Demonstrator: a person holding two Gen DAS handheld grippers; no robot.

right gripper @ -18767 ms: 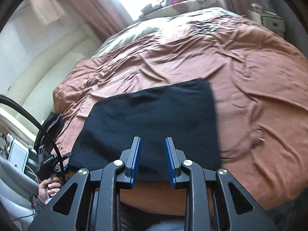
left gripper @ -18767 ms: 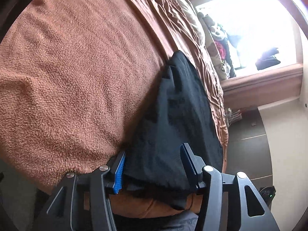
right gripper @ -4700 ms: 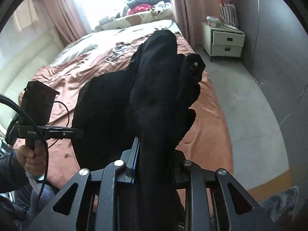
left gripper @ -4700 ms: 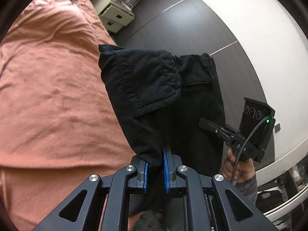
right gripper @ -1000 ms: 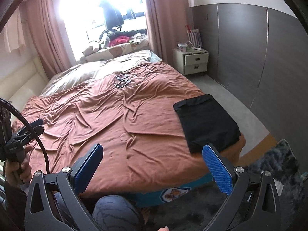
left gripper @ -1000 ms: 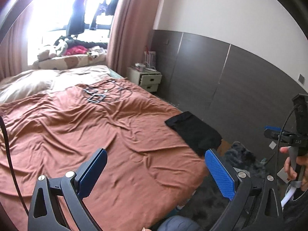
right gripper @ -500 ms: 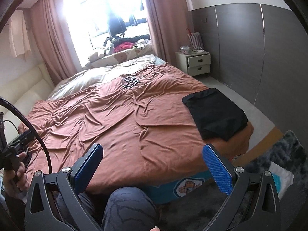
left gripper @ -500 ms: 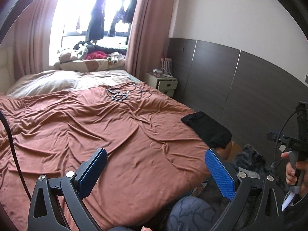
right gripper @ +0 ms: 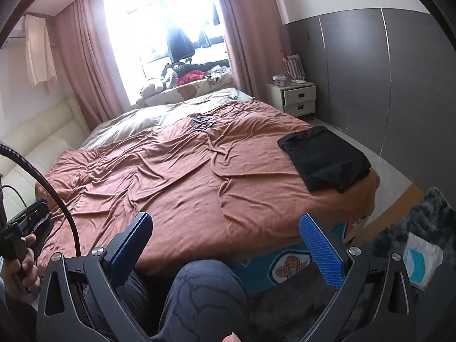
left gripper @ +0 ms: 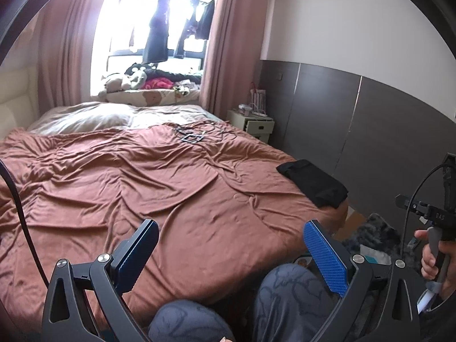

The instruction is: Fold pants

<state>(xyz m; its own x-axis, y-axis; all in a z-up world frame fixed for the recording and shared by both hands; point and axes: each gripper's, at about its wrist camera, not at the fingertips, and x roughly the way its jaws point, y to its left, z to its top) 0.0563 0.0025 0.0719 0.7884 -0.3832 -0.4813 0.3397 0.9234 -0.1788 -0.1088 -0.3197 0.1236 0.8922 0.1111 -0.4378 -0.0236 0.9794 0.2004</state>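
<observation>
The black pants lie folded into a flat rectangle at the near right corner of the bed, also in the right wrist view. My left gripper is open wide and empty, held back from the foot of the bed, well away from the pants. My right gripper is open wide and empty too, over the person's knee. The right gripper's handle in the person's hand shows at the right edge of the left wrist view.
A brown blanket covers the bed, with dark cables near the pillows. A white nightstand stands by the dark wall panel. A dark rug with a white packet lies on the floor at the right.
Both grippers have pulled back and tilted up from the bed; the room shows more of the window and wall. The folded pants stay on the bed corner. Both stay open.
</observation>
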